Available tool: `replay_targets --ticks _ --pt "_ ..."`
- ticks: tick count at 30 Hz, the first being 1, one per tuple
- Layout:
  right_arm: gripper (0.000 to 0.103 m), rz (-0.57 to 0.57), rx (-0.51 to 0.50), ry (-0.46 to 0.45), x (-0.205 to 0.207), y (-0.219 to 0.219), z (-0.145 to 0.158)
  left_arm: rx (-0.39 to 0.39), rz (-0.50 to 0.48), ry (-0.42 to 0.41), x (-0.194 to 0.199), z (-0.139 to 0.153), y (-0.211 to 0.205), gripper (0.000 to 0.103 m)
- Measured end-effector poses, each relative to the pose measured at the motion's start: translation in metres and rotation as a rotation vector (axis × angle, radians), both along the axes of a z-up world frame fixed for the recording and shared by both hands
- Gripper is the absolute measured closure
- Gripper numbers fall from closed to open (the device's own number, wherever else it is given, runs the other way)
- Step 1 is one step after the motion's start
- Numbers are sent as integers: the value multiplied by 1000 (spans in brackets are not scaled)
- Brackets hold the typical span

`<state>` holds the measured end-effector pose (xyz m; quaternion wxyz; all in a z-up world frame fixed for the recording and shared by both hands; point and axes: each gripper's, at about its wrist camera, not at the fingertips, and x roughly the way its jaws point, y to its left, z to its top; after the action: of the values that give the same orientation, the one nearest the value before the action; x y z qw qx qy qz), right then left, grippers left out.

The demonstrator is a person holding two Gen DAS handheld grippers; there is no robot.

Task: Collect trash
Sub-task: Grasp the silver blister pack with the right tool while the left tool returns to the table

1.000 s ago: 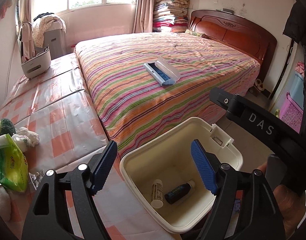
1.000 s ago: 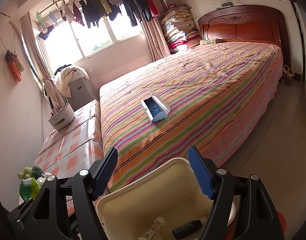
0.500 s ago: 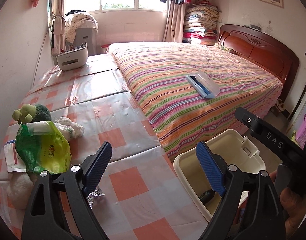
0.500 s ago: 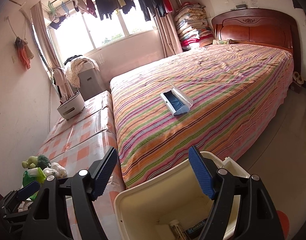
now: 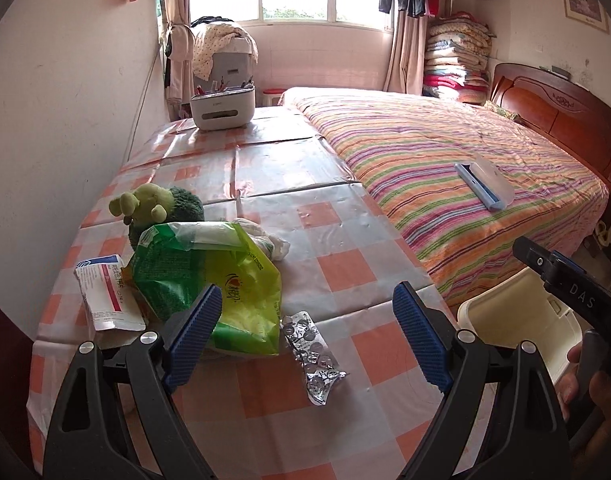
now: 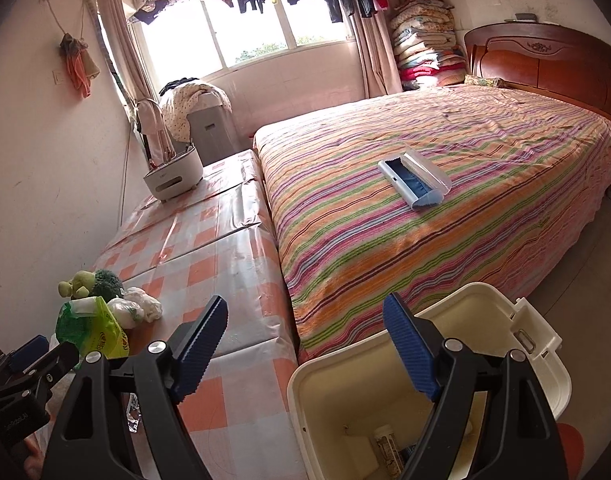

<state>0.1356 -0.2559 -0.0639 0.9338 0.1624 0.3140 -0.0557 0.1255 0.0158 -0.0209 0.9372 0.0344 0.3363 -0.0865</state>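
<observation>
Done: bin holds two bottles | Left: blister pack, green bag on desk | My left tongs wide, right tongs opening, both empty.

- The table stands against the wall, its right edge along the bed.
- On the table's near left lie a plastic bag, a paper packet left of it, a plush toy behind it, and a blister pack just right of it.
- A countertop appliance sits at the table's far end.
- An open case lies on the bed.
- The bin stands on the floor right of the table, before the bed, with a small bottle inside.
</observation>
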Motion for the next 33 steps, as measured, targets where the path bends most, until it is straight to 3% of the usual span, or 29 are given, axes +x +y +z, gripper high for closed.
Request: replay_targets --ticks 9,15,20,33 --pt "25 129 6 38 12 46 -10 7 84 11 -4 0 62 17" --pt "25 264 -8 49 16 85 -16 15 119 29 -9 -6 95 17" --pt "25 386 38 102 23 114 -29 7 123 60 -11 -14 115 17" --pt "25 560 -95 258 43 180 -62 -19 104 123 -19 -29 151 17"
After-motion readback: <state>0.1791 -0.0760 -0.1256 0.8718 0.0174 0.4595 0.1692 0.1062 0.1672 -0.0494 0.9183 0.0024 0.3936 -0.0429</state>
